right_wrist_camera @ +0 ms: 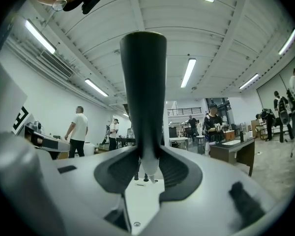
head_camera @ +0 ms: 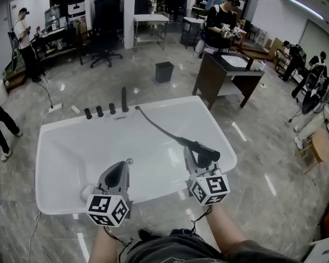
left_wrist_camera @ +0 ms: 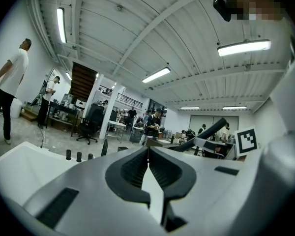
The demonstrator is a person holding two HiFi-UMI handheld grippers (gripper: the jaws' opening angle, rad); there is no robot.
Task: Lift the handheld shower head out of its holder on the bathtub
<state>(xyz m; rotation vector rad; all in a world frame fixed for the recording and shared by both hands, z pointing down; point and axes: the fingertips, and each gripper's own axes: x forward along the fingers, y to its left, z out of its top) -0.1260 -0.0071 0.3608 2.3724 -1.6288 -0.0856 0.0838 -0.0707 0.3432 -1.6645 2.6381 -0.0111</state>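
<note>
The black handheld shower head (head_camera: 202,150) hangs over the right part of the white bathtub (head_camera: 60,147), off the rim. Its dark hose (head_camera: 156,126) runs back to the far rim beside a row of black tap knobs (head_camera: 105,109). My right gripper (head_camera: 197,158) is shut on the shower head; in the right gripper view the black handle (right_wrist_camera: 142,97) stands upright between the pads (right_wrist_camera: 146,163). My left gripper (head_camera: 122,167) hovers over the tub's near side, shut and empty (left_wrist_camera: 148,151). The shower head (left_wrist_camera: 206,134) shows at the right of the left gripper view.
A small metal drain knob (head_camera: 129,160) sits in the tub. Beyond the tub are a black bin (head_camera: 164,71), a dark wooden vanity with a basin (head_camera: 230,73), an office chair (head_camera: 104,43) and several people standing around the room.
</note>
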